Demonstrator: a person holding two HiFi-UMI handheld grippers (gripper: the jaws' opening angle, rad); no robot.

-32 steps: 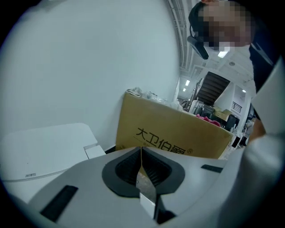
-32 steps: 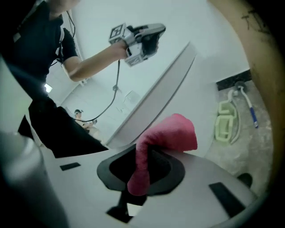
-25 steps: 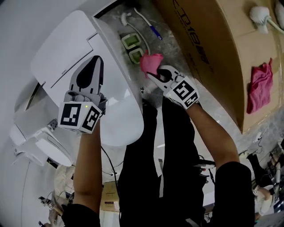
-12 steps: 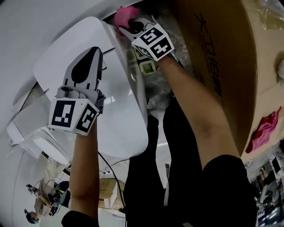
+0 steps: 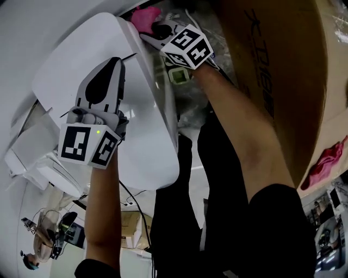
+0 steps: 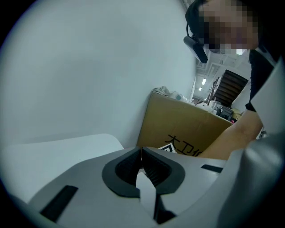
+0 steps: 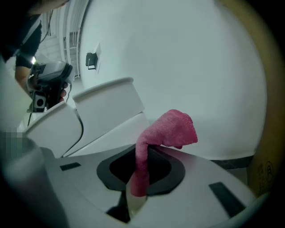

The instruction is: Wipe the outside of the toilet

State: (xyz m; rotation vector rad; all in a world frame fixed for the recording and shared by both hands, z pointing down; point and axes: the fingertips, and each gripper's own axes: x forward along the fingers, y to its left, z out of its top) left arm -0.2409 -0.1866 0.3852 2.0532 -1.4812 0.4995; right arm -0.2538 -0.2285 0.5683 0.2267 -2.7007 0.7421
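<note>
Right hand-held gripper [image 5: 154, 28] w/ pink cloth [image 5: 142, 16] moved from toilet [image 5: 70, 70] side to approx. 12 o'clock, at rear edge.

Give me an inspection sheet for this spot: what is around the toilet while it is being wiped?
Surface: white toilet, lid down, plain white on top.
Job's things: bunched pink cloth at the toilet's rear right edge; cannot tell if it touches.
Clutter: large brown cardboard box right of the toilet; second pink cloth lying on it; small green-and-white object on the grey floor.
Grippers: left gripper shut and empty, over the lid; right gripper shut on the pink cloth.
Cables: thin black cable below the toilet's front.
Surroundings: plain white wall behind.
</note>
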